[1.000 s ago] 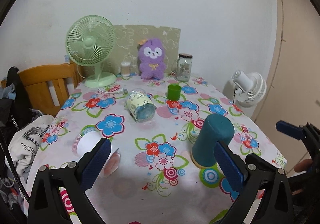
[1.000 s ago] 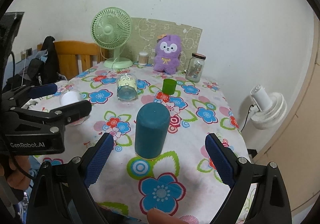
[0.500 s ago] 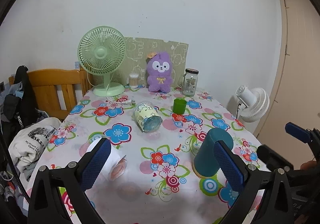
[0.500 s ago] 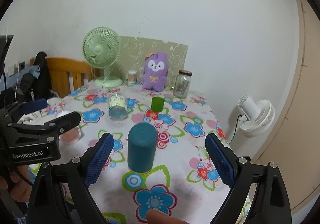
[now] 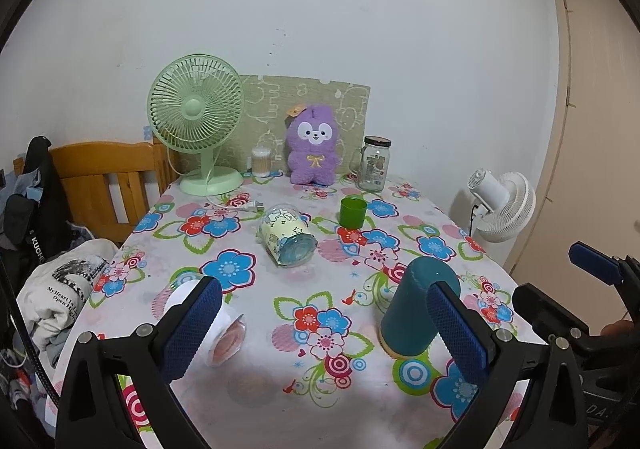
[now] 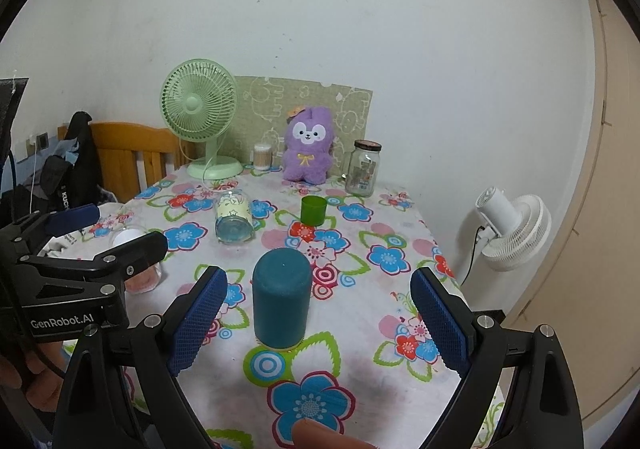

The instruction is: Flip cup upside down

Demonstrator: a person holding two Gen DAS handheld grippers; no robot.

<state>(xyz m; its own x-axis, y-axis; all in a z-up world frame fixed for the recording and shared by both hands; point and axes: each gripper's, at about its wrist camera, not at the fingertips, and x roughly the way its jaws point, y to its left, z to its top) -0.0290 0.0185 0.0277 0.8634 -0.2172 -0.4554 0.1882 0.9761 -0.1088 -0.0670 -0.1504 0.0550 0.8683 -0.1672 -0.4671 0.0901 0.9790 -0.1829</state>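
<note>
Standing mouth-down on the flowered tabletop (image 6: pixel 400 233), the teal cup (image 6: pixel 281 299) looked already flipped: its closed rounded end pointed up and a pale rim met the cloth. By that reading the task was done, or nearly so, with only a pull-back of the tools left. The right gripper (image 6: pixel 318 323) hung in front of the cup with its jaws spread wide, gripping nothing; the cup sat between the two blue pads but clear of both. The left gripper (image 5: pixel 318 329) was likewise wide open and empty, with the teal cup (image 5: pixel 416 309) just beyond its right-hand pad.

Counted, there were two grippers and one teal cup. Other drinkware came to three: one small green cup (image 5: pixel 353 212) upright near the middle, one patterned glass (image 5: pixel 287 241) lying on its side, and one clear glass with a white and pink inside (image 5: pixel 216 325), also on its side near the left edge. At the back stood one green desk fan (image 5: pixel 197 125), one purple plush toy (image 5: pixel 314 145), one lidded glass jar (image 5: pixel 375 164) and one small tub of cotton swabs (image 5: pixel 261 161). One white fan (image 5: pixel 503 205) stood off to the right of the tabletop.
</note>
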